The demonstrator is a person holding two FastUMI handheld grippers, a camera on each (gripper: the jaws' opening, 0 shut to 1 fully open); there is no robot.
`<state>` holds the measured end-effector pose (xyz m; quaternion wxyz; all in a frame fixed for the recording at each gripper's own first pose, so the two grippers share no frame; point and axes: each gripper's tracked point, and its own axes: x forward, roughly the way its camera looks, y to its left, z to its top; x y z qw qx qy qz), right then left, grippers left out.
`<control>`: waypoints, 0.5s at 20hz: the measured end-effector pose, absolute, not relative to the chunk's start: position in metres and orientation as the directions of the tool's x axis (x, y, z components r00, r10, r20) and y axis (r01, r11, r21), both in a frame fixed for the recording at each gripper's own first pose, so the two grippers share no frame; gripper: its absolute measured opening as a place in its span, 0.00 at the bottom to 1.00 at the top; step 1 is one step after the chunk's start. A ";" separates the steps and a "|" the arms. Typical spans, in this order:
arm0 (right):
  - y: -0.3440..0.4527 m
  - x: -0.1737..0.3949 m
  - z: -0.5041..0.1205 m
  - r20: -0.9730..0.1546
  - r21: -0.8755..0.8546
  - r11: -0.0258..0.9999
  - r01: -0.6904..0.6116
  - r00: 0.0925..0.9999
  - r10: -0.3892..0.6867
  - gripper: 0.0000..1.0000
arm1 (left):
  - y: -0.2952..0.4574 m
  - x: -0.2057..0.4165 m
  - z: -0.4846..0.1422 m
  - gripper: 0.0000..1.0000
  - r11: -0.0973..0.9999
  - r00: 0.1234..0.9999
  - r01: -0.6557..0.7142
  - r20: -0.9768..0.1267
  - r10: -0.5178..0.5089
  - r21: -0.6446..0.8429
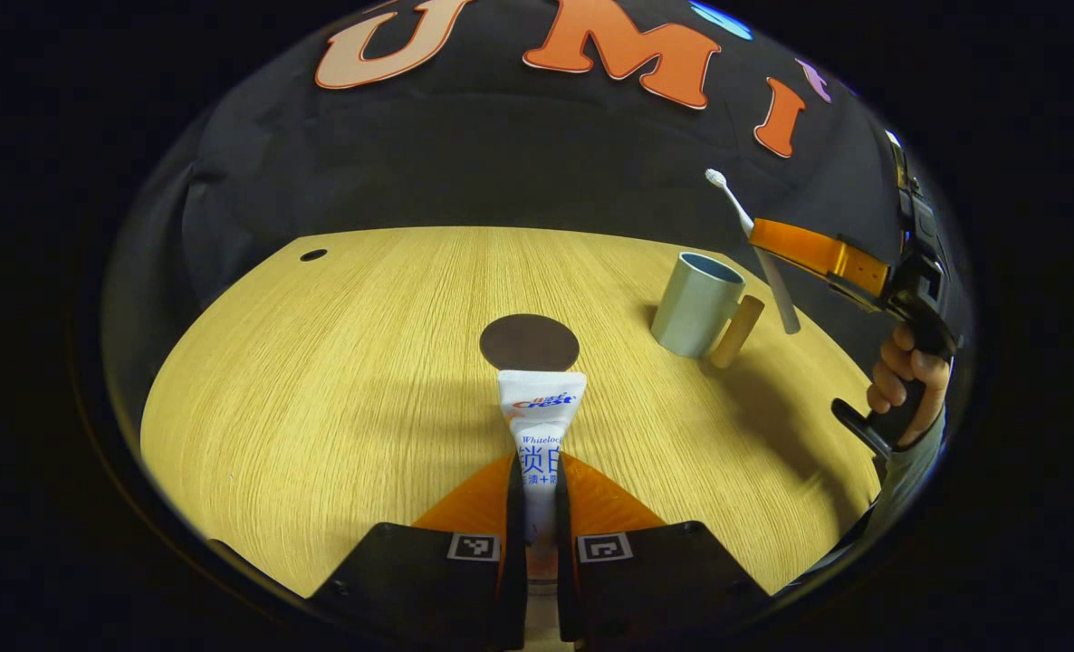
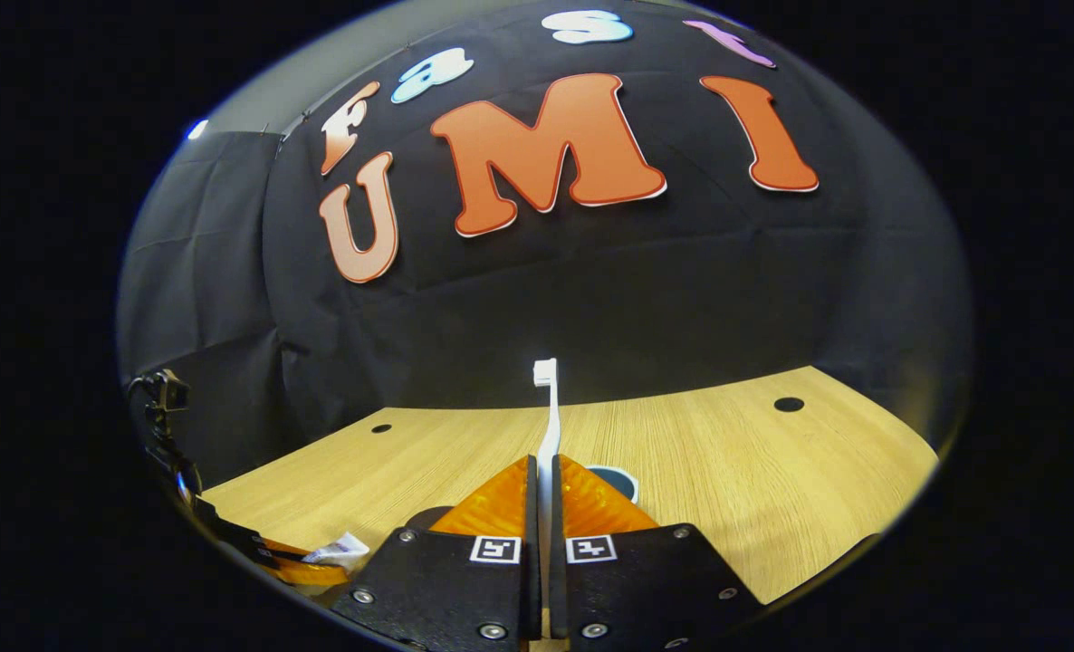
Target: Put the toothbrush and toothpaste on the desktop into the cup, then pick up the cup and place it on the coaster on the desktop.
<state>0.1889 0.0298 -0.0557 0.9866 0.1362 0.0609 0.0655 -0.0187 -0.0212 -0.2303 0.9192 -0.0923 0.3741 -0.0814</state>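
Missing the cup (image 1: 697, 304) is, by my judgement, the chief risk on both sides. Its mouth is narrow, and each gripper holds something long that juts well past its fingertips. A tilted release could catch the rim and tip the cup, or send the item onto the desk (image 1: 338, 398).

On the desk, the cup stands ahead and to the right of the left gripper (image 1: 541, 534). It looks empty from this angle, though its bottom is hidden. The coaster (image 1: 529, 341) lies bare, straight ahead of the left fingers, just past the tube's end.

Between the left fingers, which are closed on it, sits the toothpaste (image 1: 541, 426). It is soft, so a hard squeeze may buckle it or let it slide.

Seen from the left gripper view, the right gripper (image 1: 818, 254) hangs above and just right of the cup, a hand (image 1: 904, 385) on its handle. In its own view the right gripper (image 2: 541, 534) is clamped on the toothbrush (image 2: 548, 435), brush head pointing away. The thin handle could pivot in the grip.
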 end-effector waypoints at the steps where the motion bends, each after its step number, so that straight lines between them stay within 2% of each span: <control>1: 0.029 0.193 -0.053 -0.083 0.290 0.950 -0.116 0.986 0.145 0.04 | -0.020 -0.018 -0.231 0.17 0.970 0.709 0.080 -0.670 -0.218 -0.230; 10: 0.020 0.232 -0.031 0.035 0.341 0.931 -0.129 0.992 0.124 0.04 | -0.022 -0.019 -0.229 0.17 0.971 0.721 0.070 -0.661 -0.208 -0.228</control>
